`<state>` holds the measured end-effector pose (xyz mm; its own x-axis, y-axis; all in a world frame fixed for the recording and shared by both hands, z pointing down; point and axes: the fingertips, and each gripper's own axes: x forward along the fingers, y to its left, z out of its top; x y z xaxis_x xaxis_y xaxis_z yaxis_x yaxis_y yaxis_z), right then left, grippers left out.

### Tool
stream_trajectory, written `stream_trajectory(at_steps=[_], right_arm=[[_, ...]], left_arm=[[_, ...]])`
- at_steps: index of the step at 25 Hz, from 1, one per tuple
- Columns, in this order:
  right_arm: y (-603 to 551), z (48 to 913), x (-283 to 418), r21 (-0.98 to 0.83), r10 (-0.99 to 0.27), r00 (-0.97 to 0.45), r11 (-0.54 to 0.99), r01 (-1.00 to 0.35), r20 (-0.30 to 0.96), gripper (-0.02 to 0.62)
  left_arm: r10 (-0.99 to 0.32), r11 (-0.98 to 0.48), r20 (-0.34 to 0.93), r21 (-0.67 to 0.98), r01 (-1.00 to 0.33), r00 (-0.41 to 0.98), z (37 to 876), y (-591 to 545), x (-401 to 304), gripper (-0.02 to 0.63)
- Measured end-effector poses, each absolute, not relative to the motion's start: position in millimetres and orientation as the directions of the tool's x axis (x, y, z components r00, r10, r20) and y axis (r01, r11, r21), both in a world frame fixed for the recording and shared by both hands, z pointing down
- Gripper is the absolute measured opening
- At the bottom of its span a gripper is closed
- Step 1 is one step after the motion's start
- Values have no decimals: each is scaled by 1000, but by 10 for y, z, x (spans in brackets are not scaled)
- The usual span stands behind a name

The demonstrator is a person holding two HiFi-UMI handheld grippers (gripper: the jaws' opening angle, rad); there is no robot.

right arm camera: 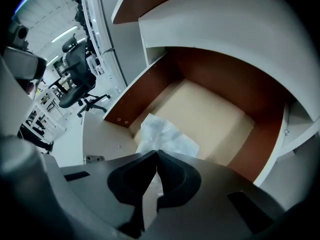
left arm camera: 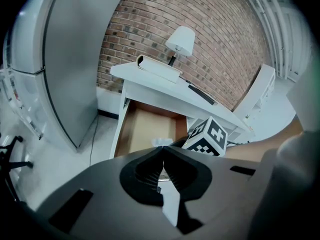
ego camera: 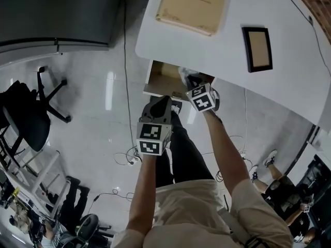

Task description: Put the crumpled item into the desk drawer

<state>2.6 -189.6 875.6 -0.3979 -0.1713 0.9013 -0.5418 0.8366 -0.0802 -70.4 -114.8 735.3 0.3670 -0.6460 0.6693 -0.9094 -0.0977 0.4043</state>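
Right claw (right arm camera: 157, 153) is pressed together on a crumpled translucent white plastic wad (right arm camera: 164, 134), holding it just above the pale floor of the open brown-walled desk drawer (right arm camera: 215, 116), near the drawer's front edge. In the head view this claw (ego camera: 187, 78) reaches into the drawer (ego camera: 161, 77) under the white table (ego camera: 232, 19). The left claw (left arm camera: 163, 147) has its tips closed together with nothing between them, and hangs in front of the drawer, short of it. A tan hardcover book (ego camera: 194, 4) and a dark-framed picture (ego camera: 257, 48) lie on the table.
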Motion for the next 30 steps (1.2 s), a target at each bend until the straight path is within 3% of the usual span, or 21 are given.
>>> stream_trajectory(at_steps=[19,30], right_arm=[[-1834,9186,-196,-51,-82,-306,913,-404,949,28],[-1813,9146,-219,-53,-93,-307,898,-437,947,31]], left_arm=[[-647,28,697,428,-904,310,7481,-843,-1029,17],[-640,-9,688,440,-898,343,7460,-829,-934,17]])
